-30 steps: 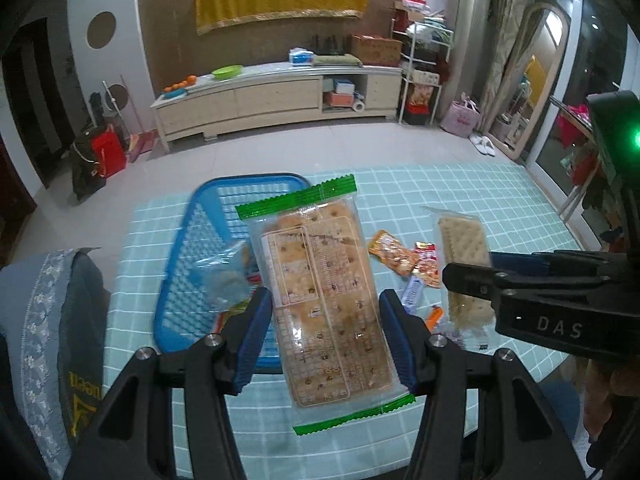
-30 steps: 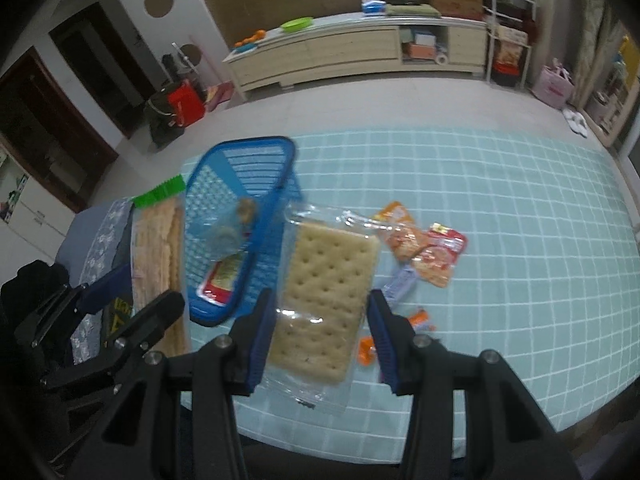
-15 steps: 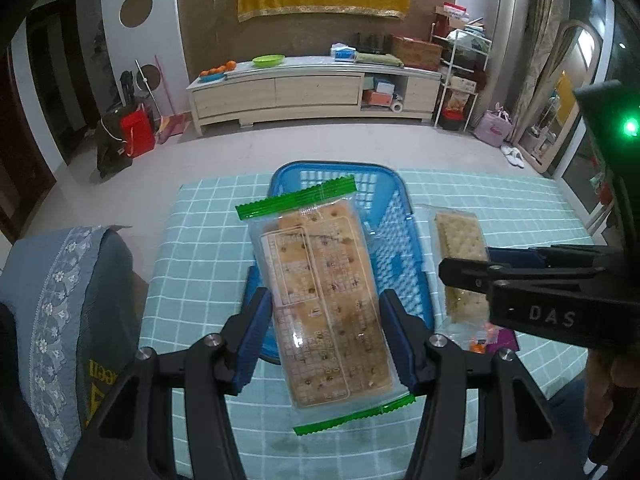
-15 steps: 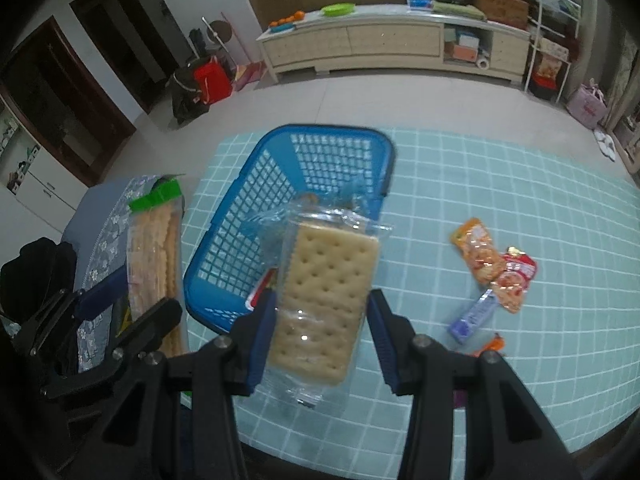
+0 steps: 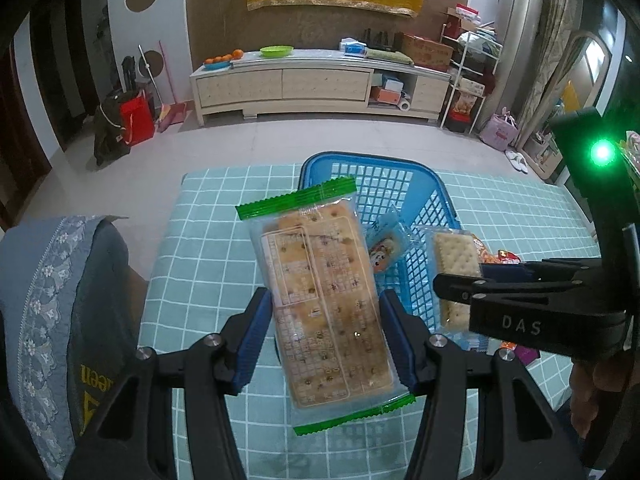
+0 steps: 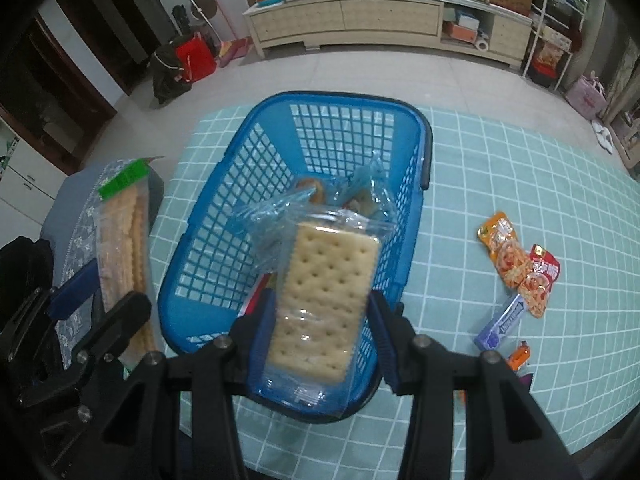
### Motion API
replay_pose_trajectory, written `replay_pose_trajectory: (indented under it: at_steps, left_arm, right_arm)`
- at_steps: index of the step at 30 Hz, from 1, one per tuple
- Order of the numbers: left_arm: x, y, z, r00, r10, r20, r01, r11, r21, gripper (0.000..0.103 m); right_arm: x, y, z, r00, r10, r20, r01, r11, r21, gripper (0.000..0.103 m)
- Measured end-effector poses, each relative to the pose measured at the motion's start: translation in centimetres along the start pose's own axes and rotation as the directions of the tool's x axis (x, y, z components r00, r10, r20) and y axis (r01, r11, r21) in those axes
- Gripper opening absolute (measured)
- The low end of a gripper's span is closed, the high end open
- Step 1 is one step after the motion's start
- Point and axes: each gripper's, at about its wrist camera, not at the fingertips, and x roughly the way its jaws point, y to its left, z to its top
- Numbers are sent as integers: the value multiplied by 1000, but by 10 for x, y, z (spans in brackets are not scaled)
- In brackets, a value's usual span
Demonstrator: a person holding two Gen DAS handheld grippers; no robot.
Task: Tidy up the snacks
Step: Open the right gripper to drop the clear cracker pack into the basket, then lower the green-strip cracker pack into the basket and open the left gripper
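My left gripper (image 5: 326,336) is shut on a long cracker pack with green ends (image 5: 324,300), held above the table just left of the blue basket (image 5: 436,200). My right gripper (image 6: 320,336) is shut on a clear pack of pale crackers (image 6: 320,300), hanging over the near end of the blue basket (image 6: 224,208). A few wrapped snacks (image 6: 356,196) lie inside the basket. In the right wrist view the green-ended cracker pack (image 6: 124,248) and the left gripper (image 6: 96,292) show at the left. In the left wrist view the pale cracker pack (image 5: 456,264) shows at the right.
Loose snacks lie on the checked tablecloth (image 6: 520,184) right of the basket: an orange packet (image 6: 504,248), a red packet (image 6: 540,280) and a purple gum pack (image 6: 502,324). A chair with a lace-trimmed cover (image 5: 60,300) stands at the table's left edge.
Both grippers have moved left and a little lower with their cracker packs. The pale pack is now over the basket; the green-ended pack has passed from over the basket to its left side.
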Motion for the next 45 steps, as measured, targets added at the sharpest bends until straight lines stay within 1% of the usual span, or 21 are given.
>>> replay_pose_trajectory:
  at_steps: [2, 7, 8, 9, 10, 11, 12, 14, 17, 25, 29, 31, 33, 38, 41, 43, 45]
  left_arm:
    - [2, 5, 0, 1000, 0, -2, 0, 1000, -10, 53]
    - [6, 14, -2, 1000, -3, -14, 3, 1000, -31, 53]
    - [5, 14, -1, 1000, 0, -16, -1, 1000, -28, 53]
    - [5, 15, -1, 1000, 4, -16, -4, 1000, -26, 53]
    - [4, 15, 1, 1000, 9, -16, -9, 1000, -23, 53]
    - [3, 16, 1, 1000, 12, -15, -12, 1000, -21, 53]
    - [1, 16, 2, 1000, 13, -14, -13, 1000, -18, 53]
    - [-1, 15, 3, 1000, 13, -13, -13, 1000, -16, 53]
    - [-1, 11, 2, 1000, 8, -19, -8, 1000, -11, 53]
    - [-1, -15, 4, 1000, 11, -28, -10, 999, 42, 53]
    - [2, -32, 8, 999, 10, -31, -8, 997, 72, 53]
    - [5, -40, 11, 999, 2, -35, 1, 997, 81, 53]
    - [10, -47, 13, 999, -17, -45, 21, 996, 86, 53]
    - [30, -64, 21, 998, -19, -65, 27, 992, 121, 53]
    - [43, -68, 26, 997, -18, -79, 29, 989, 142, 53]
    - [53, -71, 29, 996, -17, -93, 31, 989, 145, 53]
    - [63, -73, 30, 994, -18, -106, 34, 988, 151, 53]
  right_arm:
    - [1, 1, 1, 1000, -13, 8, 13, 1000, 0, 51]
    - [5, 4, 1, 1000, -3, -7, 3, 1000, 0, 52]
    - [6, 4, 1, 1000, -2, -11, 2, 1000, 4, 55]
    - [8, 3, 1, 1000, 7, -21, -6, 1000, 9, 66]
    - [9, 3, 0, 1000, 14, -28, -14, 1000, 10, 73]
    - [9, 2, -1, 999, 13, -33, -13, 1000, 9, 83]
    - [7, 2, -3, 1000, 5, -27, -4, 1000, 6, 85]
    - [3, -1, -6, 1000, -17, -16, 16, 1000, -4, 85]
    - [-4, -9, -9, 1000, -22, -14, 22, 1000, 11, 86]
    - [-23, -46, -16, 1000, -16, -1, 16, 997, 74, 87]
    - [-27, -60, -21, 1000, -6, 1, 6, 996, 88, 88]
    - [-29, -65, -23, 1000, -4, 5, 4, 996, 85, 90]
    - [-28, -71, -25, 1000, -10, 6, 9, 997, 78, 97]
    - [-25, -90, -27, 1000, -24, 7, 23, 996, 91, 97]
    - [-28, -101, -28, 999, -26, 22, 24, 994, 105, 97]
    - [-28, -106, -27, 999, -34, 41, 29, 995, 97, 102]
    - [-27, -108, -26, 997, -47, 55, 42, 995, 88, 103]
